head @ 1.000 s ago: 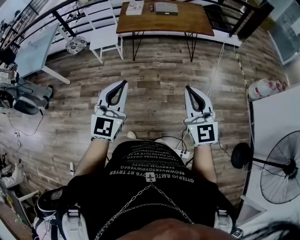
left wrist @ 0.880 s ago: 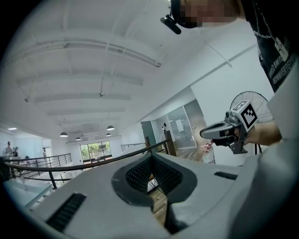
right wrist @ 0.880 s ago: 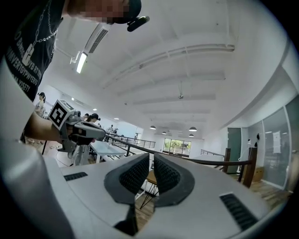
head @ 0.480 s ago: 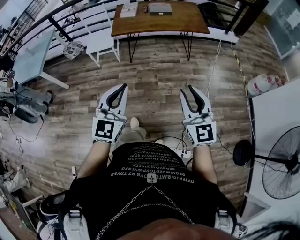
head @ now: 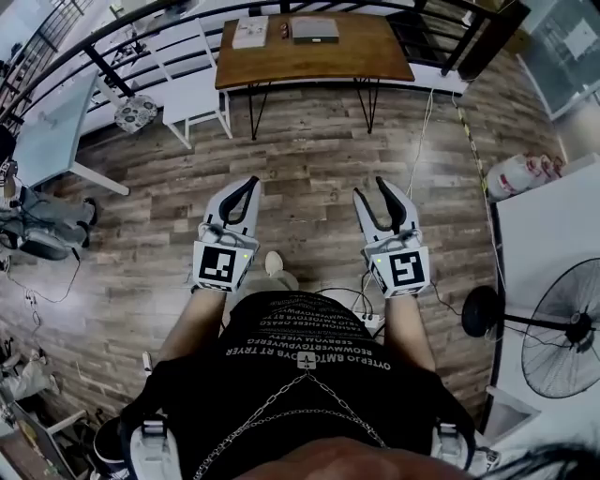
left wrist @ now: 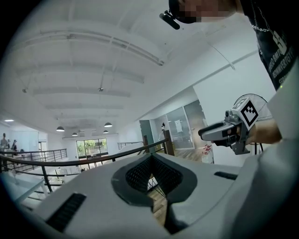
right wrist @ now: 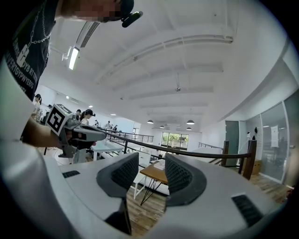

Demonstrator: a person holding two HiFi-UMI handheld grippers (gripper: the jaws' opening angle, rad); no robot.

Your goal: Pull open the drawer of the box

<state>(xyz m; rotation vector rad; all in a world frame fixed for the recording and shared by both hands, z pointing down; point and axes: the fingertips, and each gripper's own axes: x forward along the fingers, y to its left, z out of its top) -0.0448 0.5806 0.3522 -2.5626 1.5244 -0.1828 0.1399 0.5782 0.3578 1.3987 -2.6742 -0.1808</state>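
My left white claw (head: 247, 184) is pinched shut; my right white claw (head: 372, 188) has just been opening, empty. The flat grey box (head: 314, 28) lies well ahead on the brown wooden desk (head: 356, 58) — I can't make out its drawer, so I may grab wrongly.

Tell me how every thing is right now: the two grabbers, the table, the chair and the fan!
left gripper: jaws together, nothing between them.
right gripper: jaws apart, have just been opening, nothing between them.
wooden table: upright, flat things lying on top.
white chair: upright, beside the table.
fan: standing on the floor; whether it is spinning cannot be told.
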